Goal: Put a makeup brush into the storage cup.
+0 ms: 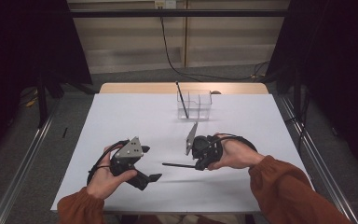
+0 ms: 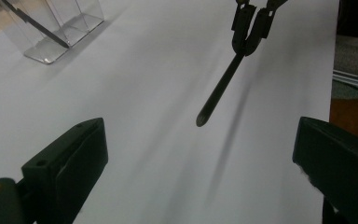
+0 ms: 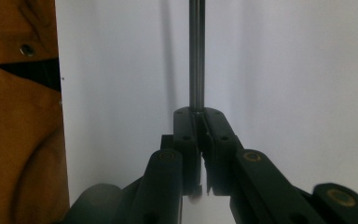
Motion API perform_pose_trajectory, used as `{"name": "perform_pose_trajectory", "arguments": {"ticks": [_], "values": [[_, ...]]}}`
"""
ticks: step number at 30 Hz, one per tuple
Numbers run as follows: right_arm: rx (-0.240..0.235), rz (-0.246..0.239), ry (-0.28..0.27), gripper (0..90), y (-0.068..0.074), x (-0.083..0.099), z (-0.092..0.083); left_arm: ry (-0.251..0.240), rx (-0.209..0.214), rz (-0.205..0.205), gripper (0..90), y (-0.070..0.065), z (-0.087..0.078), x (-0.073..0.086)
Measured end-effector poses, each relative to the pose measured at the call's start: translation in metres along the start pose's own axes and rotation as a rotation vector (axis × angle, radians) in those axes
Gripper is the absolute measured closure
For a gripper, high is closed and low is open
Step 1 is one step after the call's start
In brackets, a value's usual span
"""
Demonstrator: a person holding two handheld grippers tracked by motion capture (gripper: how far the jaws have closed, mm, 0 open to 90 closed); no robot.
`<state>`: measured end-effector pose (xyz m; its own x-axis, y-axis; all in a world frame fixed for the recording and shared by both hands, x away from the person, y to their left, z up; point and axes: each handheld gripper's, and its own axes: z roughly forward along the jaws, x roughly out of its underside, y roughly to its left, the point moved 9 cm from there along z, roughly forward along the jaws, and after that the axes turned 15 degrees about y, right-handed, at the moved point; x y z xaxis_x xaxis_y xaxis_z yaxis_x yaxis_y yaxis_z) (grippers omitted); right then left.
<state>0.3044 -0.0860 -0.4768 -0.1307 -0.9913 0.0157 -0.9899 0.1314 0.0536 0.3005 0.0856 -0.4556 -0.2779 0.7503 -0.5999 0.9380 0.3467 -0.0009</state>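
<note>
Step in hand: you look to be carrying a dark pen (image 1: 179,164) toward the clear holder (image 1: 195,105); one pen is in, this one is not yet
Right claw (image 3: 199,116): pressed together on the pen's end, the shaft sticking straight out past the tips
Pen: level and just above the white desk (image 1: 121,116), its free tip pointing toward your left hand
Left claw (image 2: 200,154): spread wide with nothing between the jaws, hovering low over the desk, facing the pen's tip
Holder: a transparent divided box at the far middle of the desk, well apart from both hands; another dark pen (image 1: 182,99) leans in its left compartment, the other compartments look bare
Next move: you'd likely tip the pen upright, tip down, and bring it over a compartment before you let go
</note>
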Motion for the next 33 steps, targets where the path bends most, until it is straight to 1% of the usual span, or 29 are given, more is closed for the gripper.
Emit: {"name": "perform_pose_trajectory", "arguments": {"ticks": [3,5,7,8,10,11,15,17,18,21,23,24,25,26,29,31,32,33], "values": [[0.002,0.003,0.011,84.3,0.001,0.001,-0.001,0.013,0.018,0.005,3.2,-0.001,0.002,0.001],[0.006,-0.004,0.014,84.3,0.001,0.0,-0.002,0.031,0.039,0.017,3.2,-0.003,0.004,0.002],[0.011,-0.017,0.015,84.3,0.002,-0.001,-0.003,0.036,0.038,0.03,3.3,-0.003,0.006,0.001],[0.014,-0.013,0.022,84.3,0.003,-0.002,-0.003,0.033,0.038,0.033,3.4,-0.004,0.006,0.001],[0.015,-0.035,0.012,84.3,0.003,-0.004,-0.004,0.05,0.043,0.042,4.1,-0.004,0.008,0.001],[0.02,-0.028,0.014,84.3,0.002,-0.004,-0.003,0.058,0.046,0.048,4.1,-0.005,0.009,0.001],[0.025,-0.043,0.022,84.2,0.003,-0.007,-0.002,0.1,0.055,0.072,4.6,-0.008,0.013,0.002],[0.028,-0.053,0.024,84.3,0.003,-0.008,-0.001,0.115,0.063,0.085,5.4,-0.009,0.014,0.002],[0.028,-0.05,0.027,84.3,0.004,-0.008,-0.001,0.117,0.064,0.088,5.5,-0.008,0.014,0.002],[0.033,-0.05,0.017,84.3,0.003,-0.01,-0.002,0.13,0.074,0.082,5.7,-0.008,0.017,0.002],[0.035,-0.049,0.017,84.3,0.003,-0.01,-0.002,0.147,0.082,0.086,5.7,-0.007,0.019,0.002],[0.037,-0.05,0.018,84.3,0.003,-0.011,-0.001,0.147,0.086,0.077,5.7,-0.007,0.02,0.001],[0.04,-0.05,0.019,84.3,0.003,-0.011,-0.001,0.157,0.086,0.078,5.7,-0.006,0.02,0.001],[0.037,-0.05,0.015,84.3,0.004,-0.012,-0.001,0.158,0.077,0.079,5.8,-0.005,0.02,0.001],[0.041,-0.055,0.02,84.3,0.004,-0.013,-0.001,0.159,0.069,0.073,7.8,-0.004,0.021,-0.001],[0.04,-0.055,0.015,84.3,0.005,-0.014,0.0,0.17,0.076,0.081,10.1,-0.004,0.022,0.0],[0.04,-0.053,0.018,84.3,0.005,-0.014,0.0,0.173,0.078,0.077,12.4,-0.004,0.024,0.0],[0.046,-0.055,0.01,84.3,0.005,-0.016,0.0,0.183,0.084,0.075,13.0,-0.004,0.025,0.0]]}}
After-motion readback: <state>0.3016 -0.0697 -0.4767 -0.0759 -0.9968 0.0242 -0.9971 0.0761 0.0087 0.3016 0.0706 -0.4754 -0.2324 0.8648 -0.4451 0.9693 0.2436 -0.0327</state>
